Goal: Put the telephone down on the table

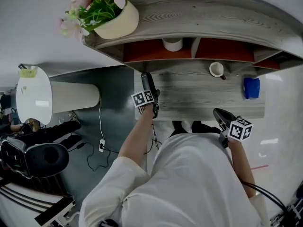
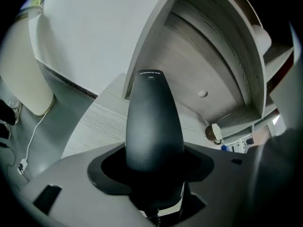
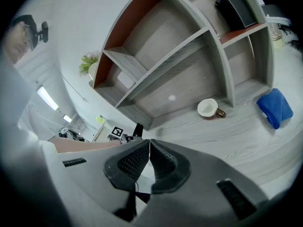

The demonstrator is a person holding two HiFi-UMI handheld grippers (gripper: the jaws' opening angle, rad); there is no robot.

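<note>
Your left claw is pinching the phone by its lower end. The jaws stand wide because the black handset is broad there, and the long rounded body sticks out ahead of them. That grip leaves the far end free, so you can lead with it when you lay the phone down.

The phone is in the air at the left end of the worktop, tilted nose-down towards the grey wood-grain surface. It looks clear of the surface, though from the head view I can't be sure how close it sits. The bare stretch just ahead of it seems the natural landing spot.

Your right claw has its ribbed pads pressed together on nothing. It hangs at the front edge on the right, well apart from the phone and out of the way. The cup and the blue cloth lie to the right, under the shelf, so they shouldn't interfere.

For writing, there is a short line of pale print near the phone's tip in the left gripper view, too small to read. The only other marks are the black-and-white square patterns on the claw cubes.
</note>
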